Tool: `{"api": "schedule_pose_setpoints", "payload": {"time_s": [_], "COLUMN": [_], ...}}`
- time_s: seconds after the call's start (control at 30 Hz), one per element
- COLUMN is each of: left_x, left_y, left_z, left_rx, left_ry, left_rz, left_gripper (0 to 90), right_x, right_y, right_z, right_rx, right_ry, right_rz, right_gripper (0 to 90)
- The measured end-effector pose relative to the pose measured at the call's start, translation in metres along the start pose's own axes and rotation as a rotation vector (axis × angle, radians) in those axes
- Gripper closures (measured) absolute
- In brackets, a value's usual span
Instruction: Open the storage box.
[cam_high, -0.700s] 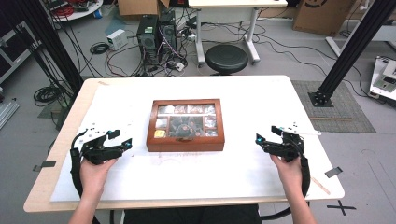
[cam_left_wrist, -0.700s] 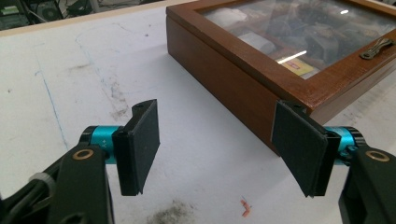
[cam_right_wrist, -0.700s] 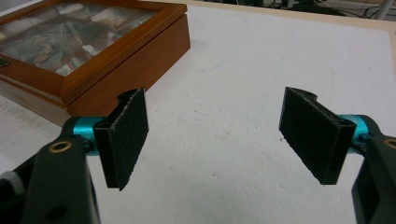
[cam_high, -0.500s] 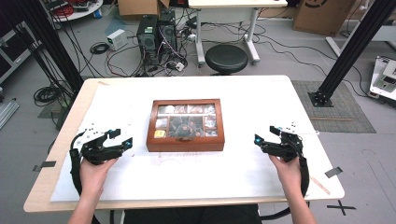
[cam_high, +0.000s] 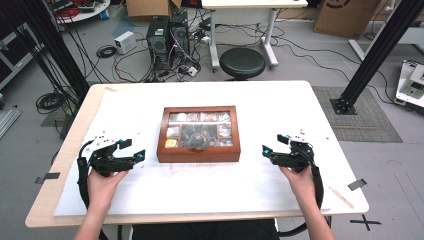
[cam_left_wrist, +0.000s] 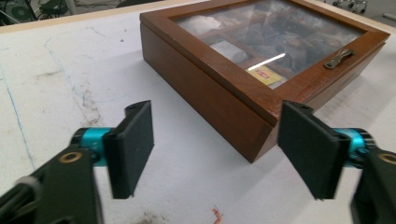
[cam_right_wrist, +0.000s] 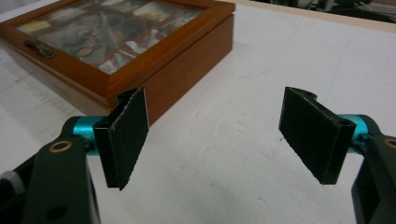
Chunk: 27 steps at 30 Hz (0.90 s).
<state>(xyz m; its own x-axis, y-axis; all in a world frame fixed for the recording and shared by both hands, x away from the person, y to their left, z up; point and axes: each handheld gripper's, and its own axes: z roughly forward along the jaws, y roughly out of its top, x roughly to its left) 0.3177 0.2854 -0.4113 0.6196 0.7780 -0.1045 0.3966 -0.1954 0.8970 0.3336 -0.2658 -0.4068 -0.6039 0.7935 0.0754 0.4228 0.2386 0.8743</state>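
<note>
We have the box (cam_high: 199, 134) lying flat in the middle of the table (cam_high: 280, 100), lid down, its glass top showing small items in compartments. The left hand-held gripper (cam_high: 134, 154) sits just off the box's left front corner, and the right hand-held gripper (cam_high: 270, 150) just off its right front corner. Both are released, jaws wide, nothing between the pads, neither touching the wood.

We judge the step in hand to be the approach to the box, probably to open the lid. The latch (cam_left_wrist: 339, 58) sits at the middle of the front edge, seen in the left gripper view at the far side of the corner, and again in the right gripper view (cam_right_wrist: 37, 47). To do this well, we bring one gripper toward the front edge near the latch while the other steadies the body from the side. We keep the jaws level with the lid's seam, not the base, so the pads catch the lid's lip only. The pads (cam_right_wrist: 122, 137) are broad, so we come in square rather than at a slant, or a corner will slip off the polished wood. We press lightly; the box can slide on the smooth table, and the glass does not want a knock.
</note>
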Motion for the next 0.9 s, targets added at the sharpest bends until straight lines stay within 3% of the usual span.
{"api": "schedule_pose_setpoints", "payload": {"time_s": [0.1, 0.53, 0.77, 0.9], "left_x": [0.0, 0.001, 0.001, 0.0], "left_y": [0.0, 0.002, 0.002, 0.002], "left_z": [0.001, -0.002, -0.001, -0.001], "left_rx": [0.007, -0.004, 0.003, 0.006], "left_ry": [-0.002, -0.011, -0.017, -0.018], "left_rz": [0.004, 0.0, 0.003, 0.003], "left_gripper": [26.4, 26.4, 26.3, 26.3], "right_x": [0.008, 0.027, 0.039, 0.043], "right_y": [0.002, 0.008, 0.01, 0.011], "right_z": [0.01, 0.033, 0.049, 0.055], "right_rx": [0.029, 0.097, 0.161, 0.186], "right_ry": [0.048, 0.116, 0.174, 0.183], "right_rz": [-0.029, -0.088, -0.126, -0.137], "right_gripper": [27.3, 33.1, 42.3, 46.2]}}
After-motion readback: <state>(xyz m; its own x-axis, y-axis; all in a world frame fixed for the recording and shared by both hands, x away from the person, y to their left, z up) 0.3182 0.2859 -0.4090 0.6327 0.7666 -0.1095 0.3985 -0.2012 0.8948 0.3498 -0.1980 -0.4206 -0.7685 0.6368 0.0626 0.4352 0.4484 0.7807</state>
